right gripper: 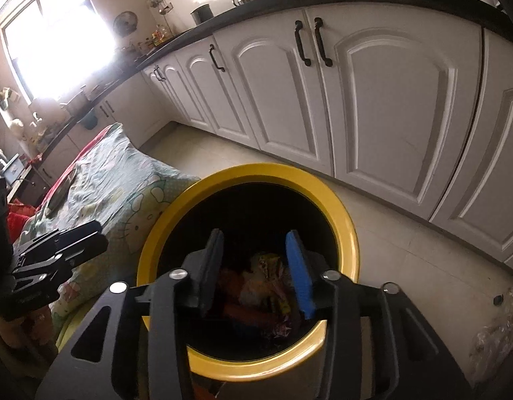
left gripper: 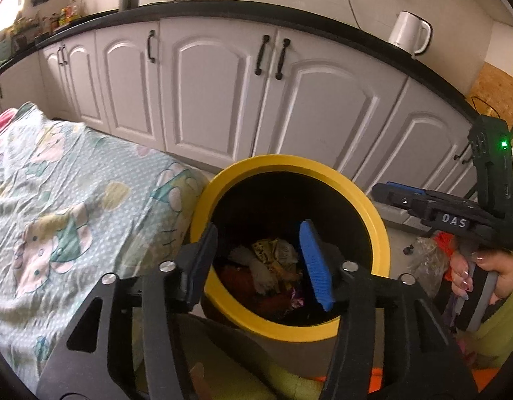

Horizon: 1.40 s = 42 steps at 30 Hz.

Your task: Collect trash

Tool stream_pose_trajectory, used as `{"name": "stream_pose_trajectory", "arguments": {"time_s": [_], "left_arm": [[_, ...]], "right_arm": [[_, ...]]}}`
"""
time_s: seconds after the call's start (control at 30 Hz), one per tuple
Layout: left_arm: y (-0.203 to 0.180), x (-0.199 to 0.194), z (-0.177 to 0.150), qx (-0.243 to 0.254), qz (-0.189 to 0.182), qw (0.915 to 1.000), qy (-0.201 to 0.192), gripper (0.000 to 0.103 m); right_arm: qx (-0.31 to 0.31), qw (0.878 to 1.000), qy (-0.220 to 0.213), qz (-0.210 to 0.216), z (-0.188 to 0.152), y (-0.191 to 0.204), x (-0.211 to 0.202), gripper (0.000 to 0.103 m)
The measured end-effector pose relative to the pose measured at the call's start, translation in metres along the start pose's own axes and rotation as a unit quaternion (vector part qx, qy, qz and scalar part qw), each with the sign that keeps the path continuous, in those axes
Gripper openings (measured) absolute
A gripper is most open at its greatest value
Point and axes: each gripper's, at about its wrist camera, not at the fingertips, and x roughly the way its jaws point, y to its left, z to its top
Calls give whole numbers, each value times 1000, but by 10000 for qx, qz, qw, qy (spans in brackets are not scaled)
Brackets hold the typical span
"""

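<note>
A round bin with a yellow rim (left gripper: 290,161) (right gripper: 256,168) and a black inside stands on the floor beside a bed. Crumpled wrappers and other trash (left gripper: 273,260) (right gripper: 266,276) lie at its bottom. My left gripper (left gripper: 258,233) hangs over the bin mouth, open, with nothing between its pads. My right gripper (right gripper: 254,236) also hangs over the bin, open and with nothing in it. In the left wrist view the right gripper (left gripper: 390,193) reaches in from the right, held by a hand (left gripper: 466,266). The left gripper (right gripper: 89,230) shows at the left of the right wrist view.
A bed with a cartoon-print sheet (left gripper: 73,200) (right gripper: 123,180) touches the bin's left side. White kitchen cabinets (left gripper: 223,100) (right gripper: 390,100) run behind the bin under a black counter with a white kettle (left gripper: 410,31). A clear plastic bag (left gripper: 426,260) (right gripper: 500,326) lies on the floor to the right.
</note>
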Motion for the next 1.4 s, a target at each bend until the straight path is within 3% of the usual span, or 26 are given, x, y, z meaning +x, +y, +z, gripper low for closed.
{"name": "stream_pose_trajectory", "arguments": {"time_s": [0.13, 0.2, 0.37, 0.63, 0.8, 1.07, 1.27, 1.4], "left_arm": [[18, -18, 0, -147, 296, 9993, -199, 65], [29, -29, 1, -295, 403, 9983, -299, 75], [57, -61, 3, -486, 857, 9933, -607, 91], [101, -116, -4, -923, 1263, 9823, -1033, 92], [106, -138, -15, -853, 1354, 9803, -1157, 92], [101, -157, -42, -846, 1437, 9762, -1388, 92], [89, -170, -63, -687, 1630, 9704, -1642, 92], [84, -177, -74, -678, 1757, 9657, -1786, 92]], "right_arm": [[-42, 9999, -124, 7, 5, 16, -6, 58], [-153, 9994, -296, -17, 9, 35, -11, 78], [-432, 9962, -756, 15, 18, 87, -25, 95], [-849, 9910, -1022, 144, 15, 157, -38, 97], [-912, 9866, -1352, -1, 3, 183, -48, 97], [-1082, 9779, -1701, -561, -30, 203, -47, 97], [-1083, 9727, -1899, -773, -60, 201, -55, 97], [-938, 9704, -2130, -653, -67, 194, -65, 97]]}}
